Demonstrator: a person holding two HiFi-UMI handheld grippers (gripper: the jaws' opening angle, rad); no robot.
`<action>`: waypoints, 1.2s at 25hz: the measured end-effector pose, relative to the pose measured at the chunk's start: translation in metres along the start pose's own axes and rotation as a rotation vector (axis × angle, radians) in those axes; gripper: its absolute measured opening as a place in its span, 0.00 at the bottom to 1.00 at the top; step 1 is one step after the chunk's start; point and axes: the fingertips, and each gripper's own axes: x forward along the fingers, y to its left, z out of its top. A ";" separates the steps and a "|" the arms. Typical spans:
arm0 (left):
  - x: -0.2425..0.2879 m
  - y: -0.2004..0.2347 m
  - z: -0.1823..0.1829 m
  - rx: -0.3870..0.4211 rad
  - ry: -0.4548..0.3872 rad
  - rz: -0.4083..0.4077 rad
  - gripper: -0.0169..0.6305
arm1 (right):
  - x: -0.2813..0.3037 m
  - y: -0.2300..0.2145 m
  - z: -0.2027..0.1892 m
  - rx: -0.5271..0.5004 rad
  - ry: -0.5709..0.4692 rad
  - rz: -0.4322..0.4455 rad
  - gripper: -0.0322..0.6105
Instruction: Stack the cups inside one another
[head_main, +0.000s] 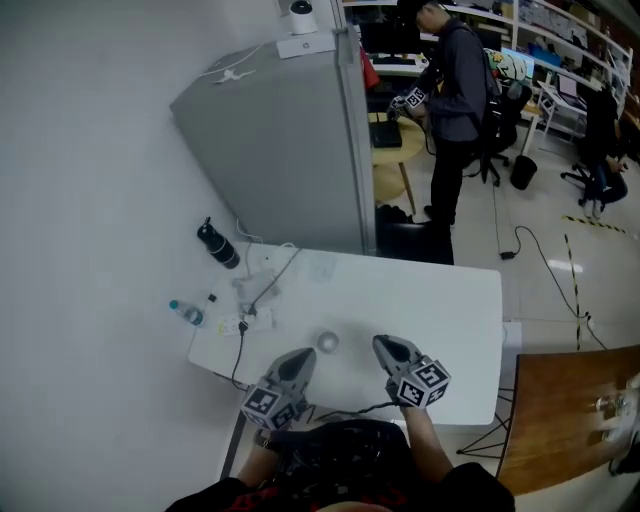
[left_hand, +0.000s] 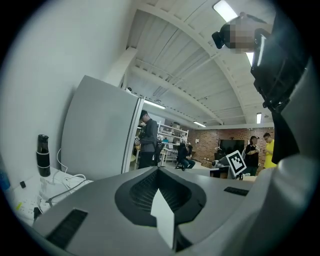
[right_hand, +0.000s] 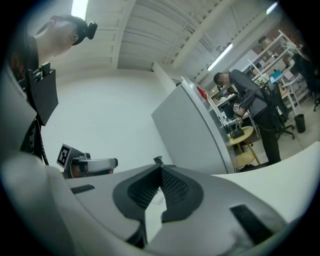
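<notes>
On the bench (head_main: 440, 300), close to the near edge, sits the cup (head_main: 327, 342). It's tiny and blurry from the head view, so I can't tell if it's one cup or a few already nested. It sits between the two gripper tips, and as far as I can see it's touching neither.

The left gripper (head_main: 300, 357) comes in from the near left and the right gripper (head_main: 385, 346) from the near right. Both point toward the far side. Both have their jaws pressed together with nothing pinched. In each gripper view the tips meet, with just a sliver of white bench showing under them.

Over on the left part of the bench there's a power strip (head_main: 238, 323) with cables (head_main: 275, 280) trailing across. A black bottle (head_main: 218, 244) stands just off the far left corner, and a clear bottle (head_main: 187, 313) lies left of the bench. A grey partition (head_main: 290, 140) stands at the far side, and a person (head_main: 455, 90) stands beyond it on the right.
</notes>
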 end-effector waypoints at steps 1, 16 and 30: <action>-0.001 0.002 -0.003 -0.006 0.011 0.005 0.01 | 0.004 -0.001 -0.001 0.008 0.000 0.004 0.05; -0.017 0.087 -0.002 0.013 0.050 -0.114 0.01 | 0.082 0.038 -0.015 0.009 -0.008 -0.114 0.05; -0.035 0.162 0.013 -0.023 0.031 -0.137 0.01 | 0.140 0.079 -0.024 -0.066 -0.013 -0.209 0.05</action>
